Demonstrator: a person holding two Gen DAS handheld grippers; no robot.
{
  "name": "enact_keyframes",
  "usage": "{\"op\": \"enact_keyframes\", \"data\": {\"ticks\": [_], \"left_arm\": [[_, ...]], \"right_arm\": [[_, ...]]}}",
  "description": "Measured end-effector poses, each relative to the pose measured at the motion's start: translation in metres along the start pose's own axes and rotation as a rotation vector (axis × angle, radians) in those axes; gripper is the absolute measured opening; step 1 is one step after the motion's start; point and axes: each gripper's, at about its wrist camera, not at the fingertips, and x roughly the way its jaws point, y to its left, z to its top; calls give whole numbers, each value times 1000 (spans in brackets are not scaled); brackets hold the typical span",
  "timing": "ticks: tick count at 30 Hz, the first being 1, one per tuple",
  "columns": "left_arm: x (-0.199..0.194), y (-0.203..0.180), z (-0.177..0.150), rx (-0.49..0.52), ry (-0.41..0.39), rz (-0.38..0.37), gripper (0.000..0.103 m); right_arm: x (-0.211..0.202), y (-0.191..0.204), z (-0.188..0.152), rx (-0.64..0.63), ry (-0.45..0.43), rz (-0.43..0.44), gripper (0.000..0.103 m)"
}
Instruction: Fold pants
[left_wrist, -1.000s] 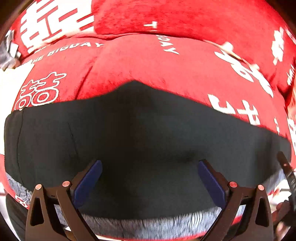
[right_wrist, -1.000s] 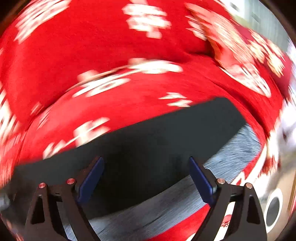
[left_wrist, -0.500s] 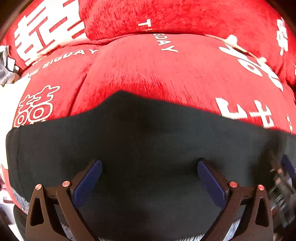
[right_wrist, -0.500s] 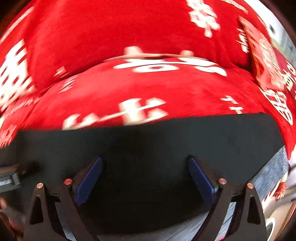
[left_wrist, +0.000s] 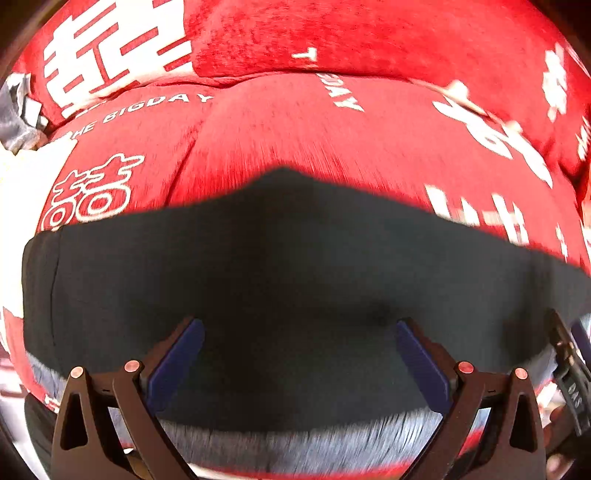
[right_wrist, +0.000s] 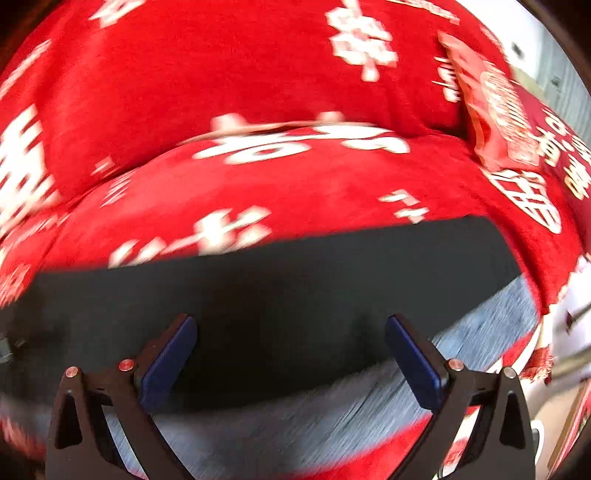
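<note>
The black pants (left_wrist: 295, 266) lie folded flat on a red sofa seat, with a grey fuzzy inner layer (left_wrist: 303, 443) showing along the near edge. They also show in the right wrist view (right_wrist: 280, 295) with the grey layer (right_wrist: 332, 417) at the near right. My left gripper (left_wrist: 299, 354) is open and empty, hovering over the near part of the pants. My right gripper (right_wrist: 290, 350) is open and empty over the right part of the pants. The right gripper's tip shows at the far right of the left wrist view (left_wrist: 569, 369).
The red sofa cover (left_wrist: 332, 133) with white characters lies under and behind the pants, with back cushions (right_wrist: 221, 66) beyond. A red printed pillow (right_wrist: 498, 122) sits at the right. A grey item (left_wrist: 14, 110) is at the far left.
Both grippers have pulled back toward me, so more of the grey near edge shows. The right wrist view has swung to the right. Both grippers stay open.
</note>
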Motion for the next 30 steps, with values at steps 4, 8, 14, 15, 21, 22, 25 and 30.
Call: {"op": "enact_keyframes", "data": {"ticks": [4, 8, 14, 15, 21, 22, 25, 30], "left_arm": [[-5, -10, -30, 68, -19, 17, 103], [5, -18, -37, 142, -23, 26, 103], [11, 15, -29, 29, -22, 8, 103], [10, 19, -28, 22, -25, 15, 103], [0, 30, -31, -15, -30, 67, 103], [-4, 26, -33, -5, -34, 57, 103], [-9, 0, -44, 71, -45, 22, 103], [-8, -41, -62, 256, -68, 57, 103]], "right_arm": [[-11, 31, -37, -71, 38, 63, 102], [1, 29, -55, -37, 66, 82, 102], [11, -36, -41, 127, 66, 19, 102], [13, -52, -37, 166, 68, -10, 102], [0, -117, -22, 333, 34, -196, 102], [-6, -117, -21, 330, 10, -202, 102], [-17, -86, -19, 215, -38, -155, 102], [13, -46, -15, 42, -9, -122, 102]]}}
